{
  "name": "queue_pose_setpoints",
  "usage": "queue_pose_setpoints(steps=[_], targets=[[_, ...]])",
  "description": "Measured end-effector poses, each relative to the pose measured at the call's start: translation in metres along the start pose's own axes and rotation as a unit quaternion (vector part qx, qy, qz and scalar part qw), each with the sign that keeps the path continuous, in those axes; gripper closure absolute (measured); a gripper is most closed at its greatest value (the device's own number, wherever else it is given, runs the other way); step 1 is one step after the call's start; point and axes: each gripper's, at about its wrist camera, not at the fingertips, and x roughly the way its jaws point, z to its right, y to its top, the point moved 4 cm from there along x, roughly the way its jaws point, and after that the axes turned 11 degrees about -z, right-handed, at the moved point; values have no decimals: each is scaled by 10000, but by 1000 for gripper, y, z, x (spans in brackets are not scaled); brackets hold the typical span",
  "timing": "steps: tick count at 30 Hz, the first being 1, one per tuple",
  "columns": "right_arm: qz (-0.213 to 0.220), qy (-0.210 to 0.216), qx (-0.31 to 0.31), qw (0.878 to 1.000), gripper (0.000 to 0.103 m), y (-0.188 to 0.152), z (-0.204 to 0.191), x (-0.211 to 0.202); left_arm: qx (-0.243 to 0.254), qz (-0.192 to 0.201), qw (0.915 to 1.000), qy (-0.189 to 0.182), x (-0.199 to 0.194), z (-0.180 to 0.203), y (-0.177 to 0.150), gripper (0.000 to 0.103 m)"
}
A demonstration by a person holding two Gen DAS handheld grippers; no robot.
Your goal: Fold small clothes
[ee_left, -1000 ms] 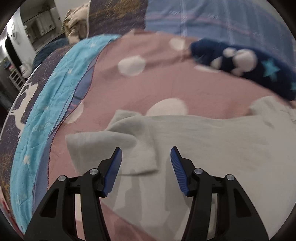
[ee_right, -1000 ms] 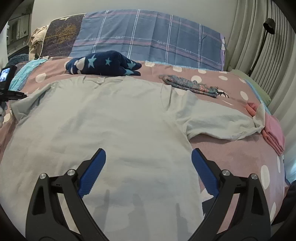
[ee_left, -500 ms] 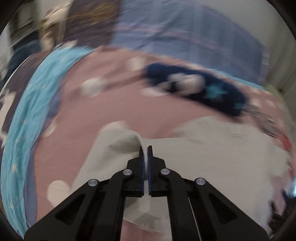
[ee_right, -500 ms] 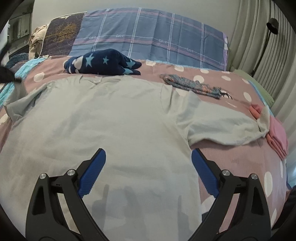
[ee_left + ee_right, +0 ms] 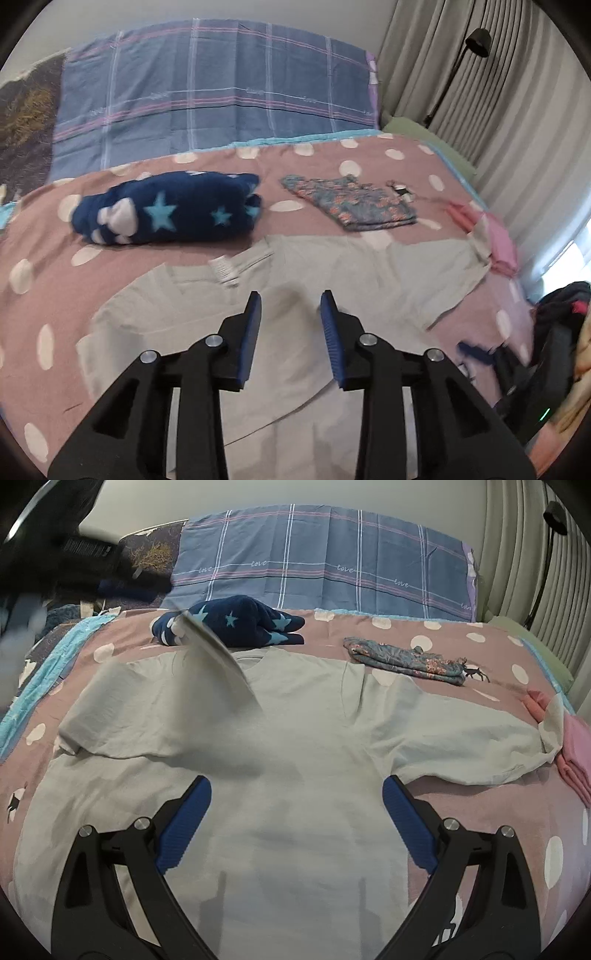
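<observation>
A pale grey long-sleeved shirt (image 5: 295,738) lies face up on the dotted pink bedspread (image 5: 498,812). Its left sleeve (image 5: 221,657) crosses the chest as a blurred strip, loose in the air, with the ribbed cuff (image 5: 225,271) near the collar. My left gripper (image 5: 290,297) hovers over the chest; its jaws are opening and nothing is between them. The right sleeve (image 5: 461,738) lies stretched out to the right. My right gripper (image 5: 295,782) stands open wide above the shirt's belly, empty.
A folded navy star-print garment (image 5: 166,214) and a folded floral one (image 5: 354,203) lie beyond the collar. A folded pink garment (image 5: 576,749) sits under the right cuff. A plaid pillow (image 5: 214,88) is behind, with curtains and a floor lamp (image 5: 476,37) on the right.
My left gripper shut on the left sleeve, swung it up and rightward across the shirt, and has let it go. The right gripper has barely moved.
</observation>
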Motion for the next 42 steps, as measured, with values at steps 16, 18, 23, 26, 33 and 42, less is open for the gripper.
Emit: queue_pose_setpoints(steps=[16,18,23,26,33,42], targets=[[-1286,1038,217,9860,32,71,-19,132,-674,-306,9799,1851,2,-124,-190,37],[-1192,1003,107,9877,71,75,-29,131,-612,-373,9754,2086,16,-128,-186,37],[-483,1113,387,9919,100,102,-12,76,-757,-259,9645,2515,24,-143,-173,34],[-142,518,541,9971,100,109,25,52,-728,-197,9637,2563,23,-143,-177,33],[-1352,69,1203,9835,97,65,96,119,-1046,-94,9738,2016,17,-143,-190,32],[-741,38,718,9947,60,84,63,87,-2447,231,9691,201,9,-213,-161,32]])
